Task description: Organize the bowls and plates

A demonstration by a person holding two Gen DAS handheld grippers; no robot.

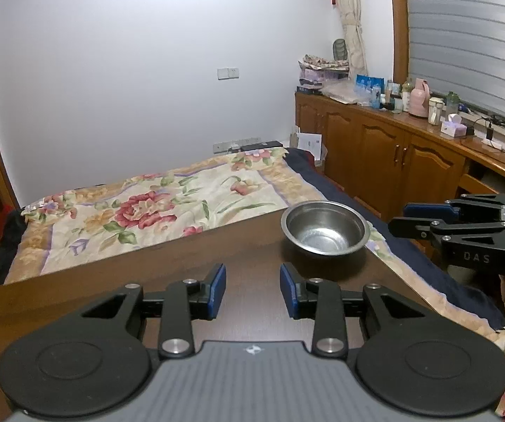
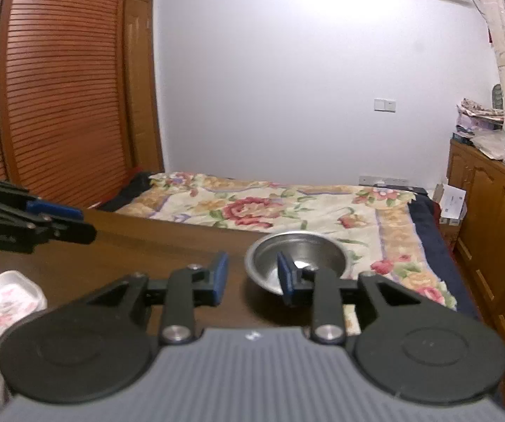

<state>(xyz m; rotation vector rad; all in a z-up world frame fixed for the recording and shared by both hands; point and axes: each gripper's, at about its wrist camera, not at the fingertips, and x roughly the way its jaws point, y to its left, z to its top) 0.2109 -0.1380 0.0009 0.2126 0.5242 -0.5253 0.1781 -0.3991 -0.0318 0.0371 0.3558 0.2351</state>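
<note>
Where the brown table [image 1: 217,246] ends against the flowered bedspread [image 1: 154,204]: steel bowl [image 1: 325,228], upright, empty, near the far right corner. Ahead and slightly right of the left gripper [image 1: 252,290]; jaws parted, nothing between the blue pads. Just beyond the right gripper [image 2: 249,277], right finger overlapping the bowl's rim in view; jaws likewise parted, gripping nothing. Low to its left, a white floral dish [image 2: 4,302].

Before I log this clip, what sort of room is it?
Likely a home bedroom: a bed with a floral quilt, a louvred wooden wardrobe and a long wooden cabinet cluttered with bottles.
</note>
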